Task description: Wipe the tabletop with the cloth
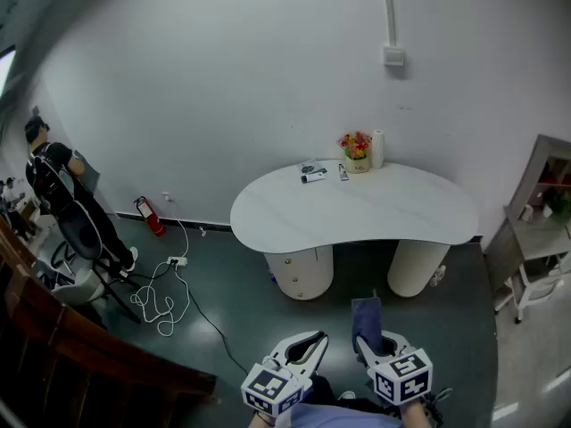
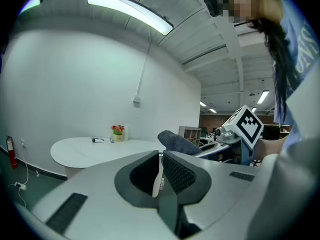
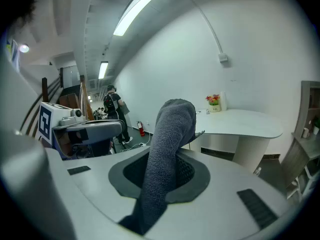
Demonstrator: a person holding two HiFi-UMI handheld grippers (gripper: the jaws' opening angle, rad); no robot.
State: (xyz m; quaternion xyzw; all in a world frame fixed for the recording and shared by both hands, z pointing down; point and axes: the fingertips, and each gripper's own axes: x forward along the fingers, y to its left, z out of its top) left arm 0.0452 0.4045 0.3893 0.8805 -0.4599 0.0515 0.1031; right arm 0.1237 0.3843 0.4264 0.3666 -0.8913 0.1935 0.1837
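**Left side, head view.** A person (image 1: 55,181) stands at the upper left. A fire extinguisher (image 1: 150,217) sits at the wall base and a white cable (image 1: 165,301) lies on the floor. None of these bears on the task.

**Bottom centre.** The left gripper (image 1: 312,339) has its 2 jaws drawn together. The left gripper view shows the pads meeting with no object between them. Just to its right, the right gripper (image 1: 368,335) is clamped on the cloth (image 1: 366,313), a grey-blue strip. In the right gripper view the cloth (image 3: 172,134) rises out of the jaws, and its long axis runs forward along them toward the table.

**Centre of frame.** The white kidney-shaped tabletop (image 1: 375,212) lies well apart from both grippers, directly above them in the frame. Its long axis runs left to right. The right gripper is slightly nearer and carries the cloth. Judgement: wiping has not begun, and the next move is an approach that lowers the cloth flat onto the near edge.

**Upper centre-right.** A flower pot (image 1: 355,150), a paper roll (image 1: 377,148) and 2 small items (image 1: 312,173) stand along the far edge. They are likely obstacles for wiping strokes.
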